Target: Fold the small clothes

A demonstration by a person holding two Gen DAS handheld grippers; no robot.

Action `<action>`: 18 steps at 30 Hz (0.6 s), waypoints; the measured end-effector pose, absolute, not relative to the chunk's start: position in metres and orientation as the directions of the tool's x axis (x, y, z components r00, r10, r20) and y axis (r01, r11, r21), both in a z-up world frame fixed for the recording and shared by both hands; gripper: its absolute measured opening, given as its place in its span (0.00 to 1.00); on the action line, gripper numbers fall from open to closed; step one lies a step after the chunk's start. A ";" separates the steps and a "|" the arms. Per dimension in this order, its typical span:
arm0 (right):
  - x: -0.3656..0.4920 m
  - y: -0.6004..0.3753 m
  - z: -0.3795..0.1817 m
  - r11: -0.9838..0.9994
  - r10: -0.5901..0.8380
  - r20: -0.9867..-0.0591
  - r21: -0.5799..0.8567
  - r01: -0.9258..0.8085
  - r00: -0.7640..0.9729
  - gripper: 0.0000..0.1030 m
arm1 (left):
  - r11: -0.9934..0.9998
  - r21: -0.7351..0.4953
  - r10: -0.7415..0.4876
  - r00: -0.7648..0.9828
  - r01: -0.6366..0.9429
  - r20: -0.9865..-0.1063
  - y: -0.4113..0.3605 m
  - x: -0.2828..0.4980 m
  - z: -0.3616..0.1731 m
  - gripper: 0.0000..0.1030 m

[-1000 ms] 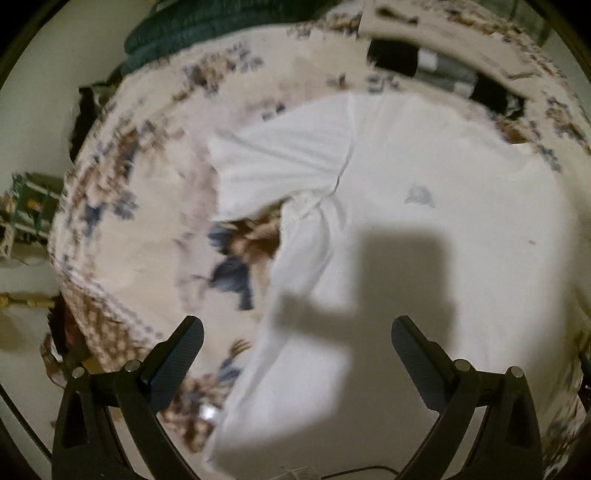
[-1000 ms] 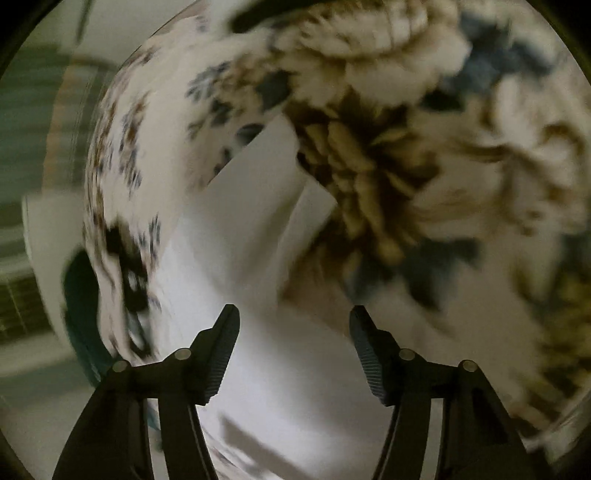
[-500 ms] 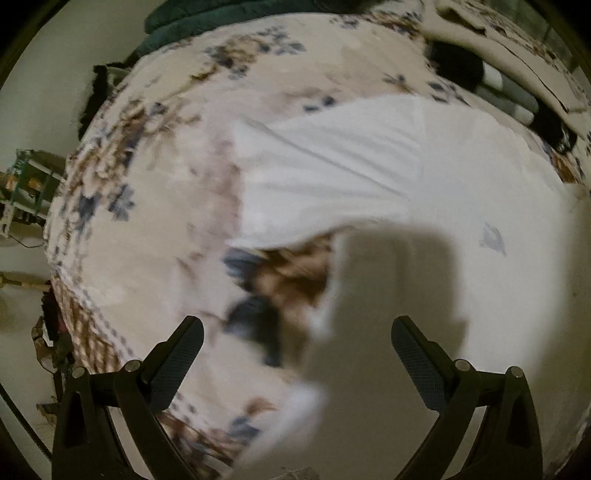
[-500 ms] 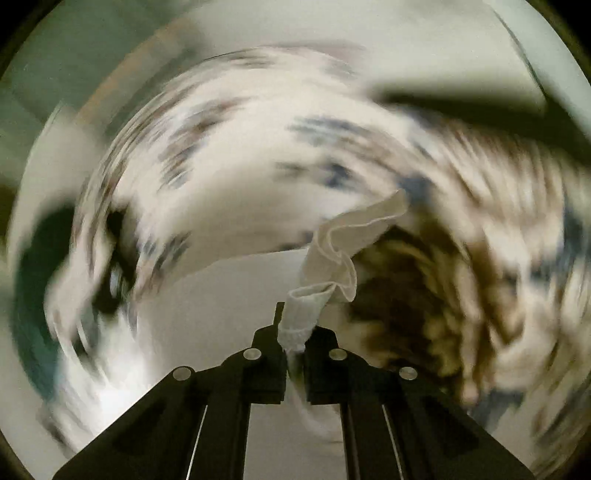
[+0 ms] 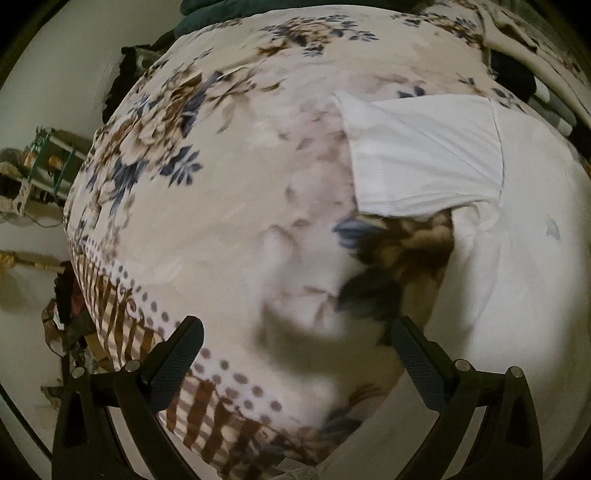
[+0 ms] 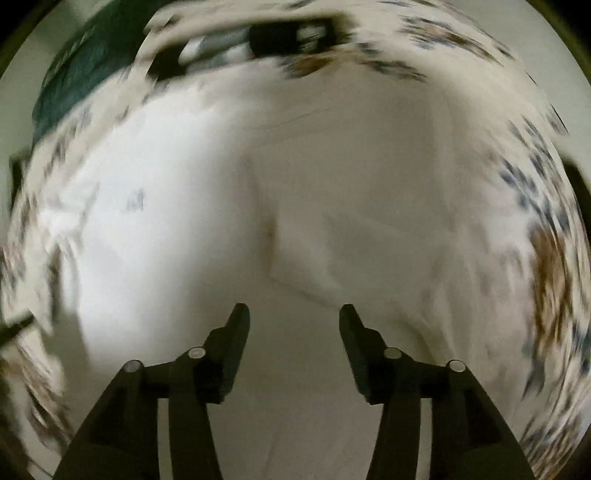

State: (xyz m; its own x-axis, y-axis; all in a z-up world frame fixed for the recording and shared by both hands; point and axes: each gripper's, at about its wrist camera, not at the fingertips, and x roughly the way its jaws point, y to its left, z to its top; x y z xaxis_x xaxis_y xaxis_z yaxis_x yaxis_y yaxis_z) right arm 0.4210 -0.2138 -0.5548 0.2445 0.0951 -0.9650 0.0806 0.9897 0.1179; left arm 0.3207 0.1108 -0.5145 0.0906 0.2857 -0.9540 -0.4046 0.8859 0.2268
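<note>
Right gripper [image 6: 294,317], jaws opening and empty, points down over the white shirt [image 6: 229,206]. Left gripper [image 5: 295,343], spread wide, hangs over the floral bedspread [image 5: 207,229], shirt sleeve [image 5: 424,155] ahead-right.

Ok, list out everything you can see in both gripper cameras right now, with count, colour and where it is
white T-shirt: one, white with a small grey mark, spread flat on the bed; one sleeve laid out to the side
floral bedspread: one, cream with brown and blue flowers and a brown striped, dotted border; under the shirt
dark green fabric: one bundle, far edge of the bed
folded clothes: a small pile, black and grey, far right of the bed; exact count unclear
floor clutter: several blurred items, left of the bed
left gripper: black, jaws wide apart, nothing between them, above the bedspread beside the shirt
right gripper: black, jaws opening, nothing between them, above the shirt
</note>
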 end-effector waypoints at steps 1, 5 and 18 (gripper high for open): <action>0.422 -0.225 -0.548 0.979 0.114 -0.957 0.154 0.135 0.266 0.54 | 0.884 0.219 0.280 0.091 -0.412 -0.956 0.113 0.320 -0.515 1.00; 0.443 -0.253 -0.540 0.931 0.132 -0.934 0.231 0.281 0.333 0.58 | 0.876 0.162 0.225 0.089 -0.454 -0.970 0.122 0.324 -0.523 1.00; 0.423 -0.186 -0.601 0.981 0.156 -0.985 0.164 0.107 0.079 0.52 | 0.862 0.044 0.121 0.120 -0.505 -0.985 0.137 0.345 -0.532 1.00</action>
State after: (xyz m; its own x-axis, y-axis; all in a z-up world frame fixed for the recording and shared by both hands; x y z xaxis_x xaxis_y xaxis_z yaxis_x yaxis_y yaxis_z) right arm 0.4228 -0.1856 -0.6009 0.0794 0.1562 -0.9845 0.1075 0.9806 0.1642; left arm 0.3449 0.1365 -0.5318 0.1201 0.1206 -0.9854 -0.5045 0.8623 0.0440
